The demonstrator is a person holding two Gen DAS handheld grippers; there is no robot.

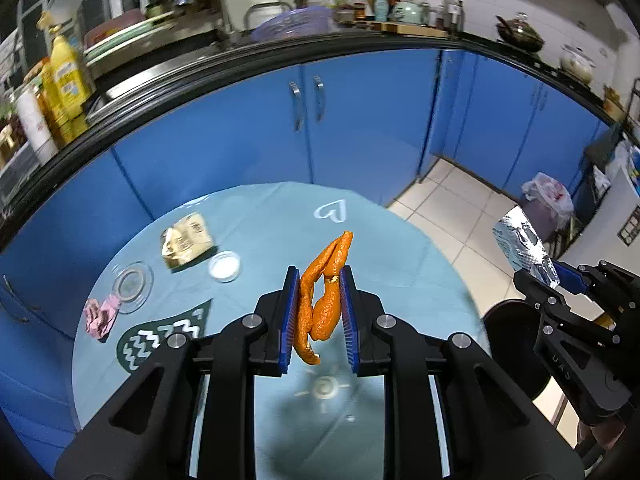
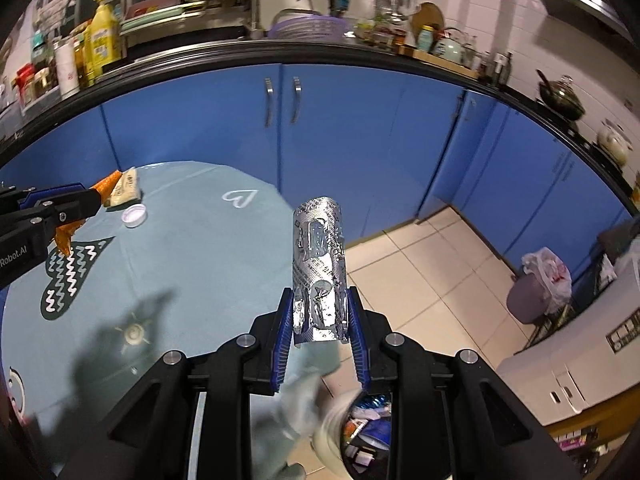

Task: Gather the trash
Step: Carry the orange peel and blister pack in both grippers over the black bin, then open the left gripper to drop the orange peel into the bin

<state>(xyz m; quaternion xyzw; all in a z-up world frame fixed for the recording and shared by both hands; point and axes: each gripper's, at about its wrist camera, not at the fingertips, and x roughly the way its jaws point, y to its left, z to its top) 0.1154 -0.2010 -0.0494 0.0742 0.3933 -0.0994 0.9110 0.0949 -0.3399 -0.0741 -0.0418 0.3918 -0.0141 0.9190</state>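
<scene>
Mid-task. Left gripper (image 1: 319,300) clamped on orange peel (image 1: 322,292), lifted above surface (image 1: 400,272). Right gripper (image 2: 319,320) clamped on foil blister pack (image 2: 319,268), above bin (image 2: 360,436) at near right. Left on surface: gold wrapper (image 1: 187,245), pink crumpled paper (image 1: 101,317), white cap (image 1: 225,266).

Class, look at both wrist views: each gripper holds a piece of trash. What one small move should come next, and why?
Probably open the right gripper: its foil blister pack hangs past the table edge, roughly above the open trash bin. The left gripper holds its orange peel over the table.
</scene>
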